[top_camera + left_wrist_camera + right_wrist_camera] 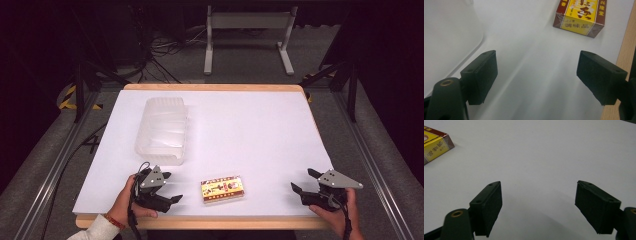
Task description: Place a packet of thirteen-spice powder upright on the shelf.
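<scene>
Dark room with floor cables and a metal frame beyond a white-topped bench (250, 125). Toward the far left of the seasoning box, a translucent plastic tub (162, 131). Seasoning box (222, 189) lying flat near the front edge, long axis left to right. Just beside its left end, left tool (169, 187), jaws apart and empty, likely the nearer. Well off to its right, right tool (304, 182), also spread and empty.

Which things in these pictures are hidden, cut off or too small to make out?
- Small box: its print is too small to read in the high view; the frame edge cuts it off in the left gripper view and the right gripper view.
- Translucent container: its cloudy walls blur the inside.
- Left gripper and right gripper: the jaws stand open, holding nothing.
</scene>
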Demonstrator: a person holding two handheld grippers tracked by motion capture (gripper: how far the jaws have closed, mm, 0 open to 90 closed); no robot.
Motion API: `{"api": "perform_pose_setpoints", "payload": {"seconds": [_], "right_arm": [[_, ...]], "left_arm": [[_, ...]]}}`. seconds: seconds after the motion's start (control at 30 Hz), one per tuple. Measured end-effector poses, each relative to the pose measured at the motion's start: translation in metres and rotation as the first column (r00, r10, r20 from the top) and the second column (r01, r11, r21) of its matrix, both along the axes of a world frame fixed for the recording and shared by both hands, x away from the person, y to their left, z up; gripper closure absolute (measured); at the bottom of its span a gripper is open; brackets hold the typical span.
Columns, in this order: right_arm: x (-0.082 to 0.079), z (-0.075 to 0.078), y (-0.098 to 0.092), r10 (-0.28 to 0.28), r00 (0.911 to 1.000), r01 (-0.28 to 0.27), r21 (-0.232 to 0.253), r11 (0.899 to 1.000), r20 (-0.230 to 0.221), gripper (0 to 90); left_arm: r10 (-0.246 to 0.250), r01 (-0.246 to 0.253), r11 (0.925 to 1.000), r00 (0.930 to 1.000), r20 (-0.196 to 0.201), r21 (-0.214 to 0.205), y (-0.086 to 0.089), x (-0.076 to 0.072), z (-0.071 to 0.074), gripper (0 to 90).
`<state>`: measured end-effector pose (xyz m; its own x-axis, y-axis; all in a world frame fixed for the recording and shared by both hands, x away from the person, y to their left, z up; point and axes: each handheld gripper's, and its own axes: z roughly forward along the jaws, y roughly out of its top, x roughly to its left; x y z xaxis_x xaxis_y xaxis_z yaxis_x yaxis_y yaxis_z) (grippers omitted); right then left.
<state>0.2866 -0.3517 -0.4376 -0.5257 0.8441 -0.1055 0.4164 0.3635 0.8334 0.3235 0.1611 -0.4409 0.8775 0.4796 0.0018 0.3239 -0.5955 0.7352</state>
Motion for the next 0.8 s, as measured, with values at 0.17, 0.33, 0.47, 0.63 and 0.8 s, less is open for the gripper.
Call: {"api": "perform_pose_setpoints", "payload": {"seconds": [0.17, 0.33, 0.47, 0.63, 0.8], "right_arm": [[-0.002, -0.002, -0.002, -0.014, 0.9999, 0.014, -0.008, 1.000, -0.008, 22.7], [-0.002, 0.000, 0.000, -0.018, 0.9998, 0.018, -0.004, 1.000, -0.004, 22.7], [0.000, 0.000, 0.002, -0.008, 0.9999, 0.008, -0.013, 1.000, -0.010, 22.6], [0.002, -0.001, 0.006, 0.005, 0.9998, -0.005, -0.014, 1.000, -0.021, 22.5], [0.002, -0.002, 0.007, 0.012, 0.9994, -0.012, -0.019, 1.000, -0.032, 22.3]], "left_arm": [[-0.011, 0.011, 0.9999, 0.9999, -0.009, -0.008, -0.008, 0.003, 0.004, 17.7], [-0.036, 0.036, 0.9993, 0.9993, -0.001, 0.007, -0.021, 0.001, 0.009, 17.9], [-0.071, 0.071, 0.9975, 0.9974, -0.010, 0.002, -0.034, 0.002, 0.016, 18.0], [-0.129, 0.129, 0.9916, 0.9911, -0.034, 0.000, -0.062, 0.006, 0.026, 16.8], [-0.187, 0.190, 0.9808, 0.9796, -0.074, 0.043, -0.091, 0.012, 0.030, 16.9]]}}
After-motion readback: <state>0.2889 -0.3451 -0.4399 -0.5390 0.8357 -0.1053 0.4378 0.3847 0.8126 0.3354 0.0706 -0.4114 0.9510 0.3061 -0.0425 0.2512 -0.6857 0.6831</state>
